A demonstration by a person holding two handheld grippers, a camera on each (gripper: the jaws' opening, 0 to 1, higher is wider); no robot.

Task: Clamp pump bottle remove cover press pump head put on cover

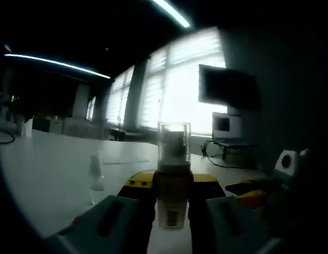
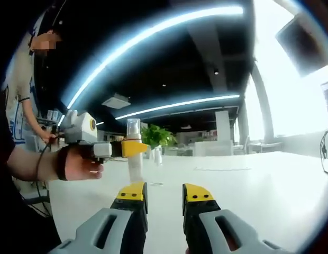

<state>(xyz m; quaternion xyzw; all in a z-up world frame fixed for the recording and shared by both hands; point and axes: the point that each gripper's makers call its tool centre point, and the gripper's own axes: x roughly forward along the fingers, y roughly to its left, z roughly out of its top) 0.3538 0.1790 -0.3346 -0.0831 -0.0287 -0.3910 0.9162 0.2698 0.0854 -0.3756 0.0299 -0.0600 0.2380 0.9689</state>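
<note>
A slim pump bottle (image 1: 172,198) stands upright between my left gripper's (image 1: 172,182) yellow-tipped jaws, which are shut on its body. A clear cover (image 1: 173,138) sits over the dark pump head. In the right gripper view the same bottle (image 2: 134,166) hangs above the white table, clamped by the left gripper (image 2: 127,148), which a hand (image 2: 79,164) holds, and the clear cover (image 2: 133,128) is on top. My right gripper (image 2: 163,194) is open just in front of and below the bottle, with nothing between its jaws. Its yellow tip (image 1: 249,194) shows at the right of the left gripper view.
A wide white table (image 2: 248,185) spreads below both grippers. A small clear object (image 1: 95,174) stands on it at the left. A dark monitor (image 1: 227,87), a smaller screen (image 1: 223,126) and cables (image 1: 217,153) lie at the far right. A person (image 2: 24,79) stands at the left, with a plant (image 2: 156,135) behind the bottle.
</note>
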